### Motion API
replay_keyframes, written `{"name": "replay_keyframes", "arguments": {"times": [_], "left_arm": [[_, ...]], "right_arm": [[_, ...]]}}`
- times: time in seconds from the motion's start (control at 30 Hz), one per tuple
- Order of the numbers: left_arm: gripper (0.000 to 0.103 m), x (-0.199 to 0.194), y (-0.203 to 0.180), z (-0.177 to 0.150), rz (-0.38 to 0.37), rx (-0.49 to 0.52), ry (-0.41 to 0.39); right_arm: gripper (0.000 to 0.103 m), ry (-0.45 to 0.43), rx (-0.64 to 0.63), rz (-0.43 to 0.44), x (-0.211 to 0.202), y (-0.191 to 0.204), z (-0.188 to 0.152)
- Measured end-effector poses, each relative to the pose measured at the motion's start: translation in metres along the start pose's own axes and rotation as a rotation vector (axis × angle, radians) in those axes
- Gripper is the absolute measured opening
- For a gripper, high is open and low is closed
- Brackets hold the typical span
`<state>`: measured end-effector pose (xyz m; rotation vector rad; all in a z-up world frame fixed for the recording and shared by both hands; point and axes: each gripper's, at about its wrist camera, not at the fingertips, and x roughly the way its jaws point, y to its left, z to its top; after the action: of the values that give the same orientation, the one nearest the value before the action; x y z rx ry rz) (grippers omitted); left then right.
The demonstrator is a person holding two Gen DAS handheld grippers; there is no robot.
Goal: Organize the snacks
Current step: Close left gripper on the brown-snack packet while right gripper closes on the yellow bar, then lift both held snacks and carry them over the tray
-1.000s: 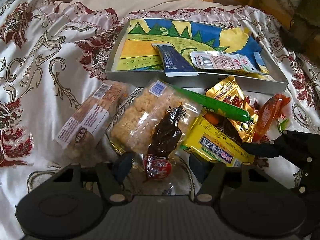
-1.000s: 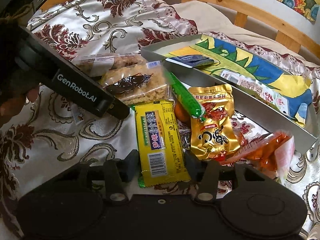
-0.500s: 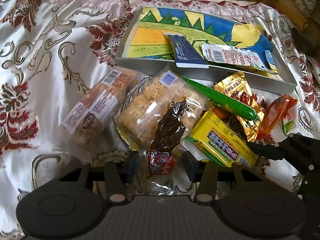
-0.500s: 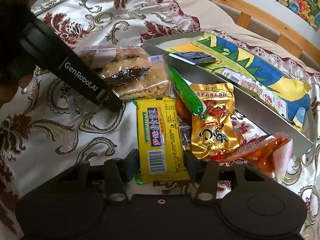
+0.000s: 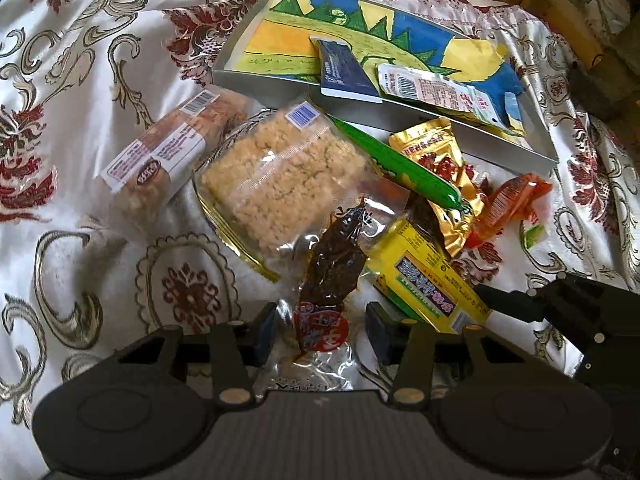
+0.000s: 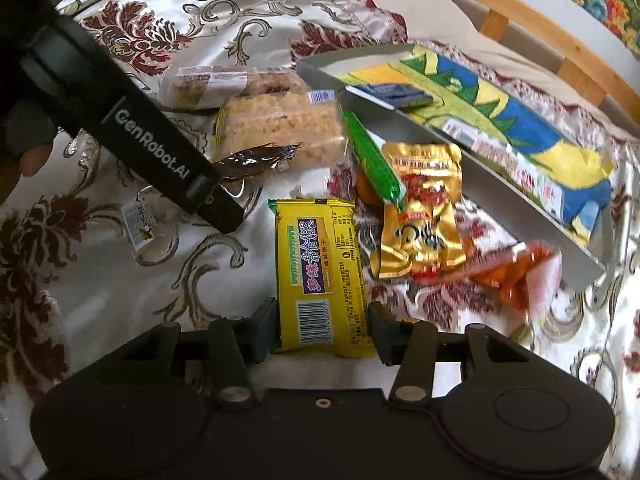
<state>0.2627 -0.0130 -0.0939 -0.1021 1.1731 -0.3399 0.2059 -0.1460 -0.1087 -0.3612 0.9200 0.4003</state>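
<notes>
My left gripper (image 5: 320,334) is shut on the crinkled end of a clear packet holding a dark brown snack (image 5: 334,268), whose far end rests against the rice-cake packet (image 5: 280,176). My right gripper (image 6: 322,334) is shut on the near end of a yellow biscuit packet (image 6: 320,264), a pad on each long edge. The left gripper's finger (image 6: 216,208) crosses the right wrist view at upper left. A grey tray (image 5: 256,80) lined with a dinosaur drawing lies behind the pile and holds a blue packet (image 5: 344,72) and a white packet (image 5: 432,90).
On the flowered bedspread lie a brown-labelled pastry packet (image 5: 172,152), a green sausage stick (image 5: 396,168), a gold packet (image 5: 436,168) and an orange packet (image 5: 508,204). A wooden bed rail (image 6: 520,20) runs behind the tray. A small loose wrapper (image 6: 138,228) lies at left.
The left jaws narrowed onto the dark snack packet, which has slid partly off the rice cake and tilted. The right jaws drew in slightly on the yellow packet. Both hands stayed nearly in place.
</notes>
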Motion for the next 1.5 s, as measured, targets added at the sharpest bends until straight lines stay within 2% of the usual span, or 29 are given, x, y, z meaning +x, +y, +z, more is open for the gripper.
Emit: {"name": "replay_keyframes", "arguments": {"times": [0.1, 0.2, 0.3, 0.43, 0.53, 0.87, 1.23, 1.5], "left_arm": [[0.051, -0.007, -0.004, -0.002, -0.006, -0.003, -0.02], [0.051, -0.014, -0.006, -0.005, -0.017, -0.01, -0.043], [0.051, -0.011, -0.01, -0.009, -0.01, 0.006, -0.027], [0.051, -0.003, -0.01, -0.015, 0.024, 0.007, 0.003], [0.051, -0.009, -0.007, -0.017, 0.017, -0.025, -0.001], [0.051, -0.024, -0.014, -0.031, 0.049, -0.015, -0.047], [0.051, -0.058, -0.016, -0.03, -0.02, -0.027, -0.182], [0.051, -0.078, -0.022, -0.021, -0.069, -0.013, -0.313]], "right_arm": [[0.05, -0.001, 0.023, -0.006, -0.011, 0.0, -0.005], [0.05, -0.017, -0.017, -0.048, -0.024, 0.008, -0.01], [0.05, -0.04, -0.087, -0.124, -0.036, 0.02, -0.018], [0.05, -0.042, -0.082, -0.164, -0.05, 0.025, -0.028], [0.05, -0.051, -0.107, -0.209, -0.059, 0.03, -0.038], [0.05, -0.107, -0.159, -0.257, -0.08, 0.043, -0.047], [0.05, -0.205, -0.144, -0.333, -0.097, 0.039, -0.044], [0.05, -0.277, -0.15, -0.379, -0.107, 0.029, -0.034]]}}
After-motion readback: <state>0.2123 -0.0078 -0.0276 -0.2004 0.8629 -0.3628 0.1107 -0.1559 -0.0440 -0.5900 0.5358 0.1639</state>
